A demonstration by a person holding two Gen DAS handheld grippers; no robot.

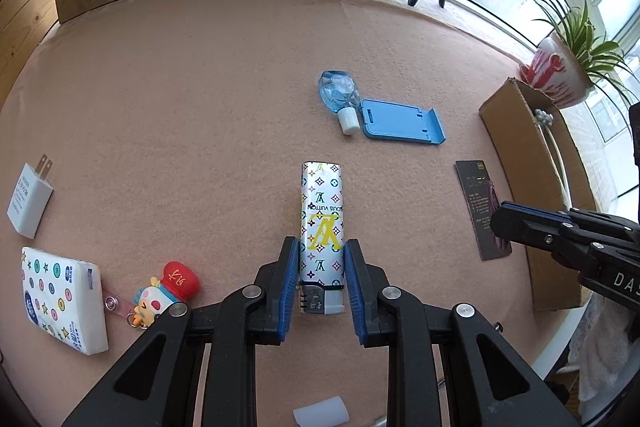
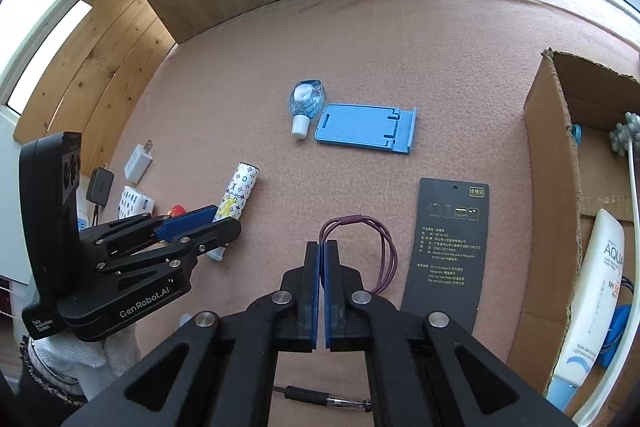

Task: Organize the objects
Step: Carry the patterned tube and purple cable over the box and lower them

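My left gripper is shut on a patterned silver lighter that lies on the pink felt table; it also shows in the right wrist view. My right gripper is shut on a purple hair-tie loop beside a dark card. A blue phone stand and a clear blue bottle lie further ahead; they also show in the right wrist view, the stand and the bottle.
A cardboard box at the right holds a sunscreen tube and other items. A white charger, a tissue pack and a cartoon badge reel lie at the left. A potted plant stands behind the box.
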